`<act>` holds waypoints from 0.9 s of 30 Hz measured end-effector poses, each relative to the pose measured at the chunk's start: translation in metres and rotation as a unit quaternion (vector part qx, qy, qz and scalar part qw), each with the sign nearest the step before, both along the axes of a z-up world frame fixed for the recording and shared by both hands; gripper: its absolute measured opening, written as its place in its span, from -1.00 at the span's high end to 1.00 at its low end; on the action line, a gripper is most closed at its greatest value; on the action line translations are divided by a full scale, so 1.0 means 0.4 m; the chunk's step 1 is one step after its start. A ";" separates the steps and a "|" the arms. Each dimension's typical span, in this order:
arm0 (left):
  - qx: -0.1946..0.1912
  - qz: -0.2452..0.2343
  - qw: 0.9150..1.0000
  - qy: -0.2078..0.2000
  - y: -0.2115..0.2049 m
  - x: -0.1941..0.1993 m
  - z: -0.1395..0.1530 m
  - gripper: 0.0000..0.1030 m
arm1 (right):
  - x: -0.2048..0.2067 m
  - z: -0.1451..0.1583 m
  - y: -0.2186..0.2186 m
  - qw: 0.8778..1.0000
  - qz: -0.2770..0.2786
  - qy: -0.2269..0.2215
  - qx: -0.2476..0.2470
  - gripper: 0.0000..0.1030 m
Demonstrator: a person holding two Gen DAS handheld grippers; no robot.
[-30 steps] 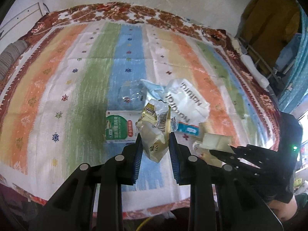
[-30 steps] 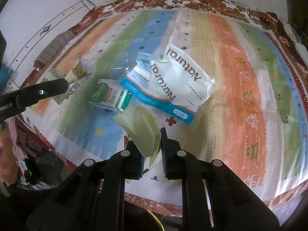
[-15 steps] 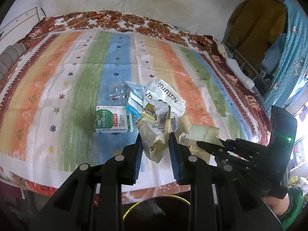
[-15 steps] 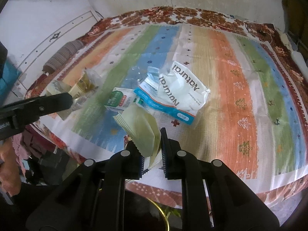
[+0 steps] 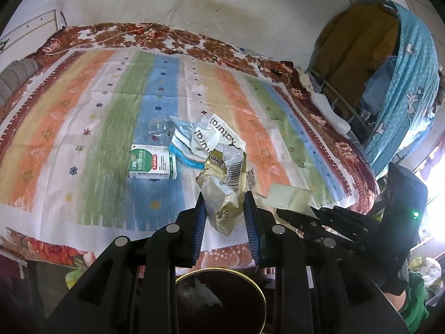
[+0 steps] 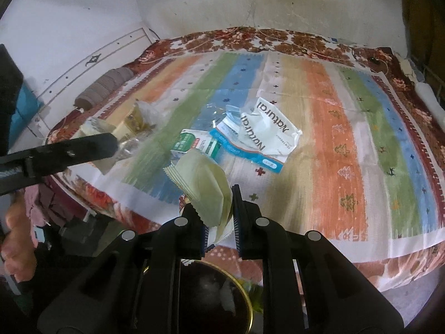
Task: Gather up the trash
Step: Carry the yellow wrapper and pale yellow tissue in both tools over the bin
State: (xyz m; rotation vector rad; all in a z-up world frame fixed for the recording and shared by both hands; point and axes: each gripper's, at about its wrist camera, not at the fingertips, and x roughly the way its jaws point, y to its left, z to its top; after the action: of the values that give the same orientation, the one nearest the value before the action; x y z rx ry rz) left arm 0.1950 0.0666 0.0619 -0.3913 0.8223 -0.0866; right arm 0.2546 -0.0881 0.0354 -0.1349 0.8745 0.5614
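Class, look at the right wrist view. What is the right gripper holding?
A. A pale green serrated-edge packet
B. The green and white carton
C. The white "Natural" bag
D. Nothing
A: the right gripper is closed on the pale green packet, while the carton and "Natural" bag lie on the striped bedspread.

Both wrist cameras are looking steeply down from beyond the near edge of the striped bed cover (image 5: 116, 128), close above it, sharing its littered middle and the bin (image 6: 244, 300) below.
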 end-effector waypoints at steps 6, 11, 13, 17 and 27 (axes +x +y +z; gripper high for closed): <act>0.000 -0.005 1.000 -0.010 -0.015 -0.040 0.005 0.49 | -0.054 -0.004 -0.017 1.000 0.002 -0.003 0.003 0.74; -0.003 -0.004 1.000 -0.008 -0.023 -0.068 -0.009 0.49 | -0.079 -0.017 -0.022 1.000 -0.002 -0.003 -0.003 0.74; -0.006 -0.005 1.000 -0.008 -0.028 -0.085 -0.015 0.49 | -0.095 -0.018 -0.026 1.000 0.000 -0.005 -0.002 0.74; -0.009 -0.005 1.000 -0.009 -0.034 -0.118 -0.026 0.49 | -0.123 -0.022 -0.039 1.000 0.001 -0.003 0.003 0.74; -0.008 -0.005 1.000 -0.004 -0.070 -0.187 -0.060 0.49 | -0.189 -0.045 -0.060 1.000 0.005 0.004 0.003 0.73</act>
State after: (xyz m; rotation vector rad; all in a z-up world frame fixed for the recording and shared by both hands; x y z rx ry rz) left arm 0.1203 0.0388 0.0381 -0.4025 0.8158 -0.1048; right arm 0.1790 -0.1121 0.0174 -0.1320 0.8811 0.5749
